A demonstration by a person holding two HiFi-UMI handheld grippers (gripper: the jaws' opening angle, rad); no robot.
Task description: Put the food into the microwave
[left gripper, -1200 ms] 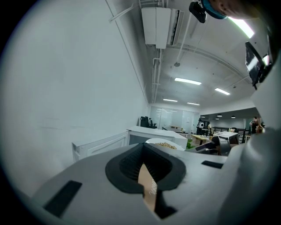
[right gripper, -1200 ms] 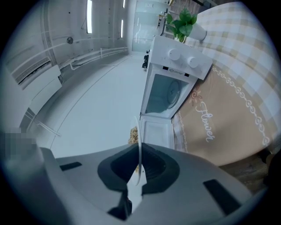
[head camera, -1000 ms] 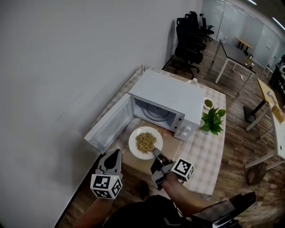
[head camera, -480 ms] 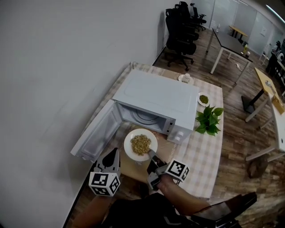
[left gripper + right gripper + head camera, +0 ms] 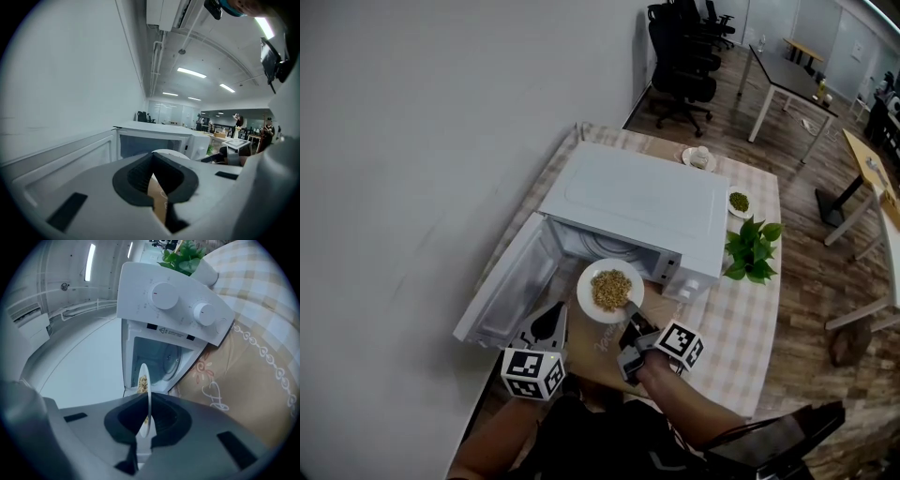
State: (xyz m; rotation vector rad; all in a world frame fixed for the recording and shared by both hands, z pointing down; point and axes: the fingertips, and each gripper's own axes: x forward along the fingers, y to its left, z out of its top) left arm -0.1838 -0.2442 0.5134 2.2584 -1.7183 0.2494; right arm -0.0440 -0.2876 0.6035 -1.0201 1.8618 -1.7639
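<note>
The plate of food (image 5: pixel 609 291), a white plate heaped with small tan-and-green bits, has travelled toward the microwave (image 5: pixel 637 202) over the last second. It was out over the brown placemat (image 5: pixel 598 349), clear of the oven front; now its far rim sits at the mouth of the open cavity, at 6 o'clock from the opening. The right gripper (image 5: pixel 630 315) is clamped on the plate's rim at 5 o'clock. Its own view shows the rim edge-on, pinched in a narrow slit between the jaws, with the turntable straight ahead and the two control knobs at 1 o'clock.

The left gripper (image 5: pixel 549 326) has come forward too and hangs at 7 o'clock from the plate, near the open door (image 5: pixel 508 292). Its jaws are drawn almost together with nothing between them, only placemat showing through the gap.

The door is swung wide toward 8 o'clock, so the way in looks clear. I judge the carry nearly over: what remains is to slide the plate level over the sill onto the turntable and let go. The grip is on one edge only, so a tilt could spill food. A potted plant (image 5: pixel 752 251) stands at 3 o'clock from the oven, well out of the path.
</note>
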